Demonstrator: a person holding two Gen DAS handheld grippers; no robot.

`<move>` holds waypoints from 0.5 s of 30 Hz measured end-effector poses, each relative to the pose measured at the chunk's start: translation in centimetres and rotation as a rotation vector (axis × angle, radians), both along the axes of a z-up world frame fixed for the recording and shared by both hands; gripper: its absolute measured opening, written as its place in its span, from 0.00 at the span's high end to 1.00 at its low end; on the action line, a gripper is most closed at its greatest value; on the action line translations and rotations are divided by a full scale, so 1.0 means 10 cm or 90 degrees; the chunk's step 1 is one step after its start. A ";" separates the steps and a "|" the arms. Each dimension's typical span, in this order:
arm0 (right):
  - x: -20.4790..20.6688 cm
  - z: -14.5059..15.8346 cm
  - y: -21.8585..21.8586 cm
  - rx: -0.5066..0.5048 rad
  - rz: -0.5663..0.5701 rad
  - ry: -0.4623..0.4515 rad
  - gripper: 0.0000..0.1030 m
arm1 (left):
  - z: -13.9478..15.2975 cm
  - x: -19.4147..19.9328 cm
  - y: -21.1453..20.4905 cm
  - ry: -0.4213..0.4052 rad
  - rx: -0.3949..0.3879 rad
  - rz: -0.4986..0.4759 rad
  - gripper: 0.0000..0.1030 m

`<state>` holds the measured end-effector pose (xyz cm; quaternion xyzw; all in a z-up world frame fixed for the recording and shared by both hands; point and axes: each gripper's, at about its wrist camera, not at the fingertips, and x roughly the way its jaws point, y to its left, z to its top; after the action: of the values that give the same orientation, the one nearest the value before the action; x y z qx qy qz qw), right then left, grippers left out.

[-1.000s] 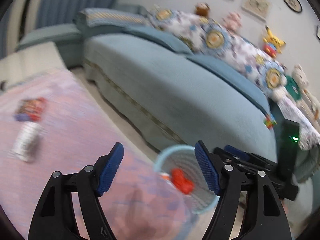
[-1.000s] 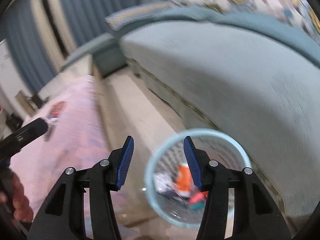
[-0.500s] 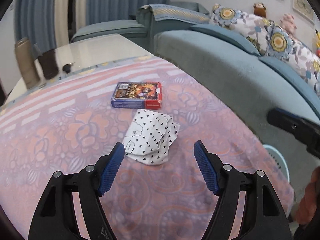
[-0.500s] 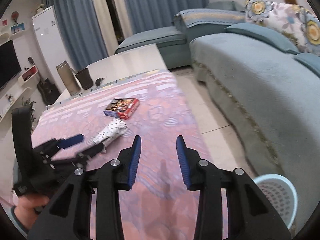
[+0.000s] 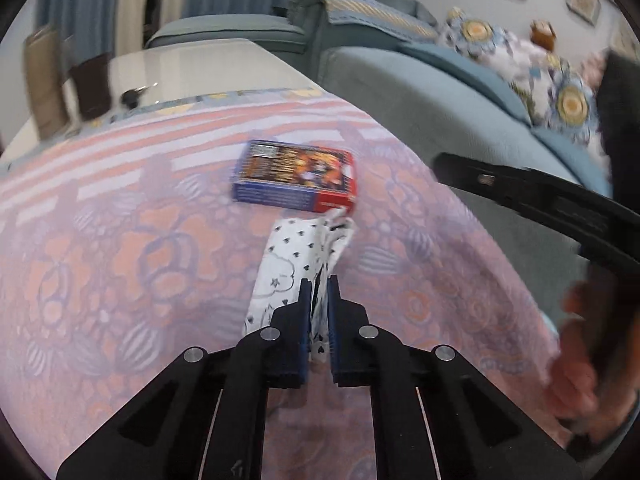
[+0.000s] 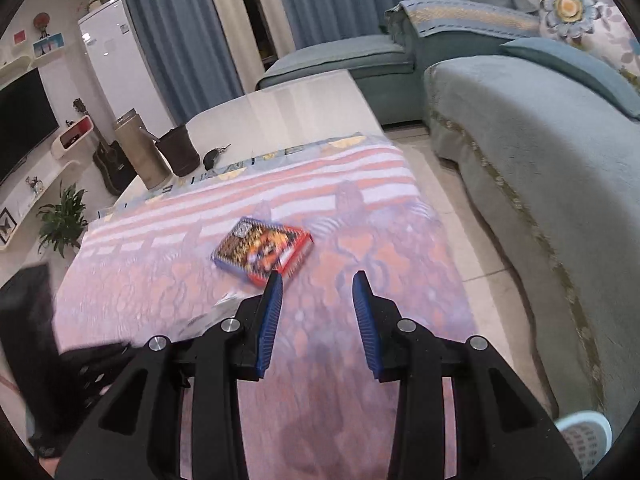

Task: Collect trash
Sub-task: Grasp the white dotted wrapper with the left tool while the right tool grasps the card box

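A crumpled white wrapper with small black hearts lies on the pink floral tablecloth. My left gripper is shut on its near edge. A blue and red printed box lies just beyond the wrapper; it also shows in the right wrist view. My right gripper is open and empty, hovering above the cloth just right of the box. Its black body crosses the right of the left wrist view. The light blue trash basket stands on the floor at the lower right.
A blue-grey sofa runs along the right, with a strip of tiled floor between it and the table. At the table's far end stand a tan cylinder, a dark cup and keys.
My left gripper has moved forward and closed on the heart-print wrapper. My right gripper has moved forward over the cloth toward the box and opened wider.
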<state>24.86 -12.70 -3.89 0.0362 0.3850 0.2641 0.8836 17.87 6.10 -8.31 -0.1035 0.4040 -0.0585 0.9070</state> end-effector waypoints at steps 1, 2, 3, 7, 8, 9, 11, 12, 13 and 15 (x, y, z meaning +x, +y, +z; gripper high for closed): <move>0.09 -0.03 0.06 -0.001 0.002 0.003 0.68 | 0.02 -0.07 0.10 -0.010 -0.017 0.017 0.95; 0.17 -0.06 0.13 -0.004 0.004 0.007 0.68 | 0.04 -0.14 0.19 -0.020 -0.027 0.035 0.95; 0.25 -0.08 0.18 -0.005 0.006 0.011 0.68 | 0.05 -0.18 0.29 -0.028 -0.034 0.055 0.95; 0.54 -0.19 0.41 -0.006 0.014 0.030 0.68 | 0.08 -0.33 0.61 -0.061 -0.043 0.116 0.95; 0.61 -0.21 0.48 -0.012 0.019 0.033 0.68 | 0.07 -0.33 0.66 -0.066 -0.048 0.126 0.95; 0.66 -0.24 0.54 -0.022 0.022 0.032 0.68 | 0.05 -0.34 0.72 -0.074 -0.064 0.136 0.95; 0.74 -0.30 0.64 -0.036 0.037 0.040 0.68 | 0.02 -0.33 0.79 -0.070 -0.095 0.137 0.95; 0.78 -0.34 0.67 -0.036 0.050 0.051 0.68 | 0.02 -0.33 0.80 -0.072 -0.101 0.136 0.95; 0.80 -0.35 0.69 -0.029 0.060 0.056 0.68 | 0.02 -0.31 0.83 -0.073 -0.107 0.135 0.95; 0.78 -0.35 0.72 -0.025 0.086 0.062 0.65 | 0.02 -0.32 0.86 -0.075 -0.121 0.138 0.95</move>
<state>32.71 -5.52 -7.43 0.0057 0.4344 0.3132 0.8445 14.71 14.66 -8.15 -0.2279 0.3294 -0.0044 0.9163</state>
